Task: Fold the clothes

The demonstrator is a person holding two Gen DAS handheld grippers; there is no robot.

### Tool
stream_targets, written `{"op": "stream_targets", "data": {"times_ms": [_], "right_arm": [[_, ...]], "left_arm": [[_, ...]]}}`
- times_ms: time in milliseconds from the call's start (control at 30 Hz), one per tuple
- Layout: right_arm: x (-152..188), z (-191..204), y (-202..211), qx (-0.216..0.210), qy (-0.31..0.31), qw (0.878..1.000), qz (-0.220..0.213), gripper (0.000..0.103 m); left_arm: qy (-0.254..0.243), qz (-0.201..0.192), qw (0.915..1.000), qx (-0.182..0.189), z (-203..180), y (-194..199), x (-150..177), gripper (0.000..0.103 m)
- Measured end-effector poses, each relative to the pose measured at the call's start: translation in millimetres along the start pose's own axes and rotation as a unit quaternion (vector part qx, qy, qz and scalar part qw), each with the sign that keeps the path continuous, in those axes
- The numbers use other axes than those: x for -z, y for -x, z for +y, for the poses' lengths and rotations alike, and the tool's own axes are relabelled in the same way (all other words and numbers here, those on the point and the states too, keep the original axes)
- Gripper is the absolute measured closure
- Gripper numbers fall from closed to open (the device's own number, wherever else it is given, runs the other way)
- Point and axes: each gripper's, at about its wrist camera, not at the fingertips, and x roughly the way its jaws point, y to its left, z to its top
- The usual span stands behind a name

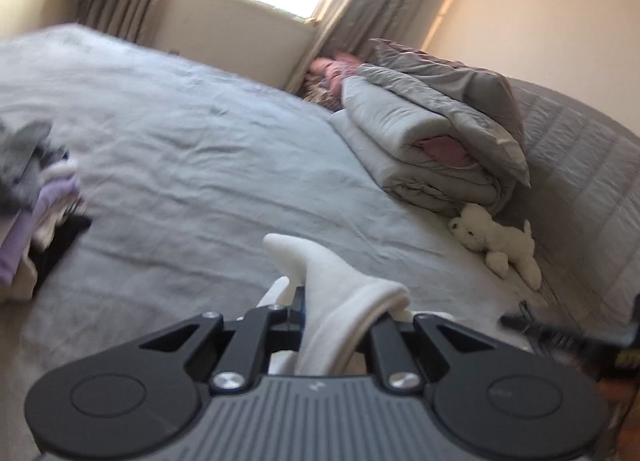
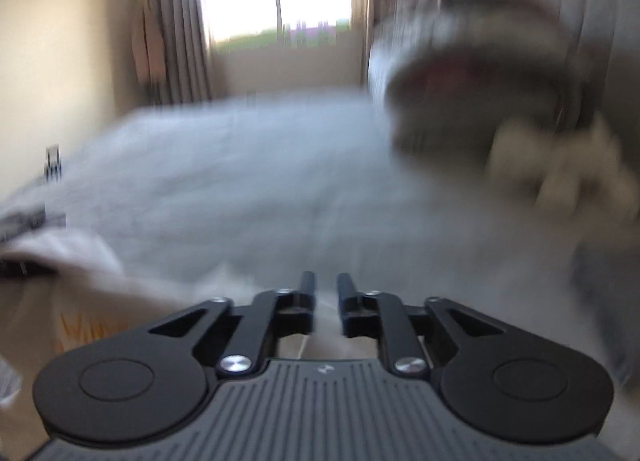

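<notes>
Where clamped in the left gripper [image 1: 340, 315]: one white sock [image 1: 332, 293], long axis near to far, tip pointing far-left, above one grey bed [image 1: 180, 133]. One clothes pile [image 1: 36, 197] at left; one toy dog [image 1: 500, 245] at right. Right gripper [image 2: 326, 301]: fingers slightly parted, pinching nothing, view blurred.

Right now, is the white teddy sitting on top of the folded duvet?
No, the teddy lies on the bed at the foot of the folded duvet, not on top of it.
</notes>
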Motion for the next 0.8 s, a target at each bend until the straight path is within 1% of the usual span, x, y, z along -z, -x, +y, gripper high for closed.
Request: {"op": "stream_targets", "data": {"times_ms": [33, 67, 100, 133, 233, 300, 333, 367, 400, 433, 467, 500, 533, 567, 600, 633, 667, 733, 800], "right_arm": [[3.3, 0.6, -8.1, -0.006, -0.003, 1.0, 0.017, 0.052], [6.7, 1.3, -16.1, -0.012, -0.006, 0.999, 0.034, 0.036], [10.0, 1.9, -24.2, -0.019, -0.008, 0.999, 0.05, 0.032], [13.3, 2.6, -32.3, -0.025, -0.011, 0.997, 0.067, 0.03], [22.8, 4.8, -54.7, -0.041, -0.017, 0.993, 0.112, 0.029], [26.6, 7.5, -61.7, -0.038, -0.008, 0.992, 0.118, 0.027], [29.0, 8.9, -64.3, -0.036, -0.004, 0.992, 0.121, 0.025], [32.0, 9.8, -66.3, -0.033, 0.0, 0.992, 0.123, 0.021], [34.6, 9.7, -69.2, -0.031, 0.002, 0.992, 0.126, 0.017], [37.1, 9.6, -72.1, -0.028, 0.004, 0.991, 0.128, 0.015], [40.0, 10.0, -75.0, -0.031, 0.006, 0.991, 0.133, 0.015], [43.4, 11.5, -77.8, -0.043, 0.008, 0.989, 0.141, 0.016], [46.9, 14.7, -80.2, -0.055, 0.013, 0.987, 0.149, 0.034], [50.0, 21.1, -80.8, -0.067, 0.026, 0.986, 0.153, 0.066], [51.1, 28.9, -79.1, -0.073, 0.039, 0.985, 0.151, 0.083], [49.7, 36.7, -75.0, -0.069, 0.051, 0.986, 0.142, 0.087], [46.2, 42.8, -67.9, -0.061, 0.063, 0.988, 0.124, 0.092], [34.5, 47.9, -48.8, -0.053, 0.072, 0.993, 0.077, 0.093], [19.0, 47.9, -23.2, -0.039, 0.075, 0.996, 0.016, 0.094]], "left_arm": [[0.008, 0.005, 1.0, -0.003, 4.0, -1.1, 0.0, 0.093], [0.016, 0.01, 0.9998, -0.005, 7.9, -2.3, 0.0, 0.093], [0.022, 0.016, 0.9996, -0.008, 10.8, -4.3, -0.1, 0.091], [0.026, 0.022, 0.9993, -0.011, 13.5, -6.6, -0.1, 0.091], [0.036, 0.04, 0.9984, -0.018, 20.6, -13.1, -0.2, 0.089], [0.041, 0.047, 0.998, -0.016, 22.7, -15.9, -1.1, 0.08], [0.042, 0.046, 0.998, -0.016, 23.0, -15.8, -1.7, 0.076], [0.042, 0.044, 0.998, -0.016, 23.2, -15.7, -2.3, 0.07], [0.038, 0.041, 0.9982, -0.018, 23.3, -16.0, -2.5, 0.067], [0.033, 0.038, 0.9985, -0.021, 23.3, -16.5, -2.6, 0.067], [0.029, 0.039, 0.9986, -0.022, 22.9, -18.2, -1.8, 0.068], [0.025, 0.04, 0.9987, -0.022, 22.6, -20.1, -0.8, 0.074], [0.022, 0.041, 0.9988, -0.018, 22.1, -21.4, 0.0, 0.096], [0.023, 0.039, 0.9989, -0.016, 21.0, -20.9, -0.1, 0.096], [0.018, 0.027, 0.9994, -0.011, 18.5, -16.5, -1.5, 0.096], [0.012, 0.014, 0.9998, -0.004, 15.7, -11.3, -3.1, 0.096], [0.004, -0.004, 0.9999, 0.009, 12.6, -3.5, -5.4, 0.096], [-0.014, -0.05, 0.9975, 0.049, 6.9, 16.3, -11.1, 0.096], [-0.019, -0.091, 0.992, 0.086, 6.0, 35.0, -16.9, 0.096]]}}
